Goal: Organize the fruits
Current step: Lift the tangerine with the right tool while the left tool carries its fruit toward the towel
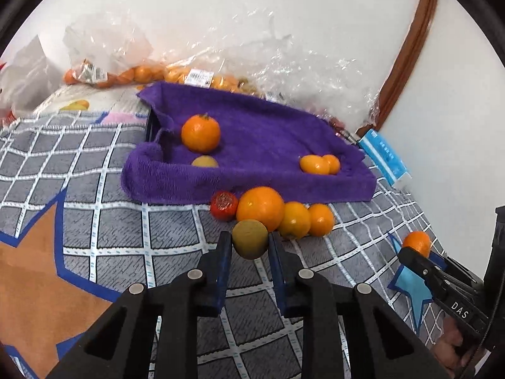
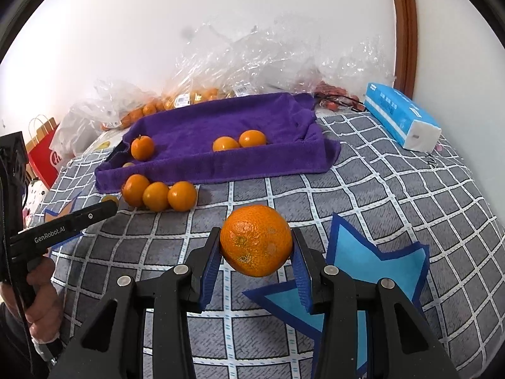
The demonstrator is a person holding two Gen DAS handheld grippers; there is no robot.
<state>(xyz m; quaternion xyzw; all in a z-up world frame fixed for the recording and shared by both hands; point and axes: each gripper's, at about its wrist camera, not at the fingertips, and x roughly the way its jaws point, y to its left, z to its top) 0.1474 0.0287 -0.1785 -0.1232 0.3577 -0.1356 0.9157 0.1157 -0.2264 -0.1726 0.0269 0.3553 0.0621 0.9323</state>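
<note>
Both grippers are angling downward over the blanket [image 2: 394,189]: the left gripper [image 1: 250,246] is clamping a kiwi [image 1: 250,238], the right gripper [image 2: 256,252] an orange [image 2: 256,240]. Bagged fruit by the wall is blurring together.

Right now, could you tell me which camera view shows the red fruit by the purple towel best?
The left wrist view: the red fruit lies in plain sight beside the large orange, just before the purple towel. In the right wrist view I cannot find it; the oranges seem to hide it.
</note>
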